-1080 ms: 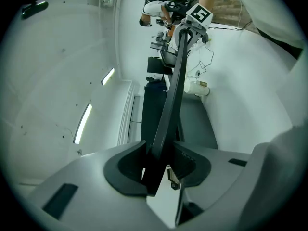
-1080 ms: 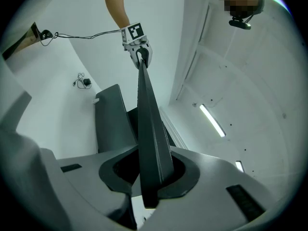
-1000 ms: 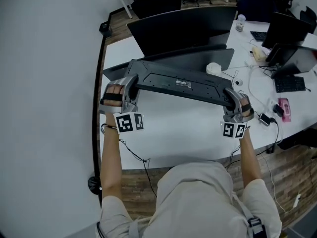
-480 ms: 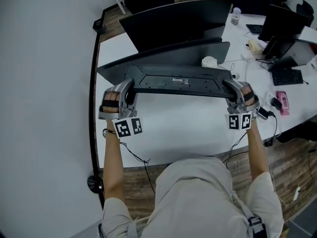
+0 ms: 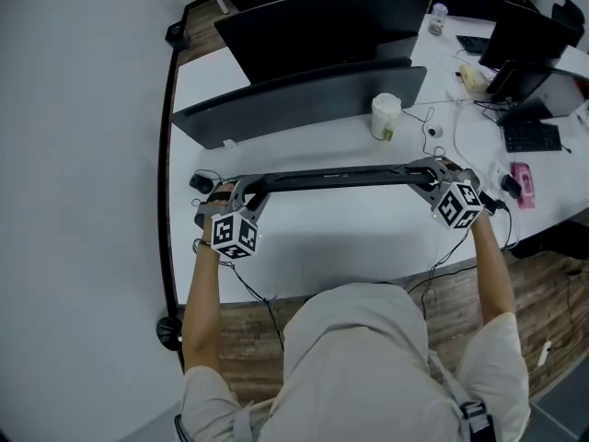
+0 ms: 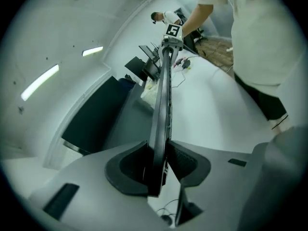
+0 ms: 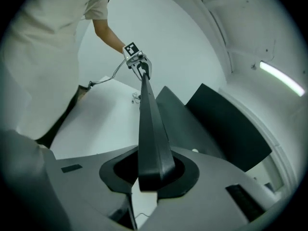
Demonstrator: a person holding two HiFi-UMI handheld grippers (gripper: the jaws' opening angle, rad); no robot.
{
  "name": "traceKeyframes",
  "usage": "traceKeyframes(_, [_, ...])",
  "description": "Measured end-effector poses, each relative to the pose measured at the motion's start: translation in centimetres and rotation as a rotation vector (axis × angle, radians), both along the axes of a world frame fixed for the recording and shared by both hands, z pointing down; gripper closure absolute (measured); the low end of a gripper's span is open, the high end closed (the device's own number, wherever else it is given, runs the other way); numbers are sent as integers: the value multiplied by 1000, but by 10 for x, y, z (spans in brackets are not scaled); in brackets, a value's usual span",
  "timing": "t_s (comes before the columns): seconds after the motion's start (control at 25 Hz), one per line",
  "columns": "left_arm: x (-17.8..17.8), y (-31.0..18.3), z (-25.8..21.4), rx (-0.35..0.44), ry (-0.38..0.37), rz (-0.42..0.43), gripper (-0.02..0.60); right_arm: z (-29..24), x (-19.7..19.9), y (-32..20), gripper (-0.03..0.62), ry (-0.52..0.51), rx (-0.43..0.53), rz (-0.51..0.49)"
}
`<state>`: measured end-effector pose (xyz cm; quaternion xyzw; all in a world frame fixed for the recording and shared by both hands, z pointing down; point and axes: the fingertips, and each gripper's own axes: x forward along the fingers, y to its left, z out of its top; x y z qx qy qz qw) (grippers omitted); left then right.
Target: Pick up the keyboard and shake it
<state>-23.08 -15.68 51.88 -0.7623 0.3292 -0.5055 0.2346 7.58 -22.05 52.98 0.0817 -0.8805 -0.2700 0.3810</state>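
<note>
The long black keyboard [image 5: 336,177] hangs above the white table [image 5: 368,247], turned edge-on to the head view and held level by its two ends. My left gripper [image 5: 248,191] is shut on its left end and my right gripper [image 5: 425,171] on its right end. In the left gripper view the keyboard [image 6: 161,119] runs as a thin blade away from the jaws [image 6: 156,170], which clamp both faces. The right gripper view shows the keyboard's end [image 7: 147,124] wedged between the right gripper's pads [image 7: 151,172], with the left gripper [image 7: 137,61] at the far end.
A paper cup [image 5: 385,116] stands behind the keyboard, in front of a wide dark monitor [image 5: 304,104] and a second screen [image 5: 322,26]. A small black object [image 5: 201,182] lies by the left gripper. Cables, another keyboard [image 5: 532,136] and a pink item [image 5: 525,178] crowd the right.
The keyboard has tipped from showing its underside to edge-on and come lower and nearer to me. Both grippers rolled with it, and the paper cup behind is now uncovered.
</note>
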Motion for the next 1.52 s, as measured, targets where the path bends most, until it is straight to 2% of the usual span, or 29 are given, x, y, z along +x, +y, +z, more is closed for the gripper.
traceKeyframes(0.12, [2, 27, 45, -245, 134, 68, 446, 17, 4, 25, 496, -1, -301, -71])
traceKeyframes(0.24, [10, 52, 76, -483, 301, 78, 451, 40, 10, 41, 496, -27, -552, -105])
traceKeyframes(0.4, [26, 77, 94, -711, 490, 82, 453, 67, 21, 59, 496, -106, -869, -103])
traceKeyframes(0.52, [36, 90, 98, -848, 677, 64, 453, 71, 30, 64, 496, -241, -1083, -88])
traceKeyframes(0.64, [42, 91, 89, -909, 933, 45, 453, 66, 36, 62, 496, -405, -1216, -68])
traceKeyframes(0.8, [34, 64, 59, -851, 1387, -21, 466, 63, 41, 53, 497, -590, -1304, -34])
traceKeyframes(0.88, [28, 52, 56, -809, 1543, -64, 466, 63, 42, 45, 497, -684, -1334, -12])
traceKeyframes(0.96, [25, 45, 62, -776, 1663, -114, 466, 66, 44, 34, 497, -786, -1354, 30])
traceKeyframes(1.04, [23, 39, 78, -753, 1740, -208, 465, 76, 44, 25, 497, -835, -1370, 97])
traceKeyframes(1.12, [21, 36, 101, -771, 1782, -335, 463, 96, 42, 19, 494, -822, -1406, 193])
traceKeyframes(1.36, [23, 45, 171, -938, 1861, -613, 439, 156, 33, 20, 479, -718, -1599, 449])
traceKeyframes(1.52, [20, 50, 196, -1016, 1866, -750, 437, 188, 35, 21, 457, -638, -1639, 580])
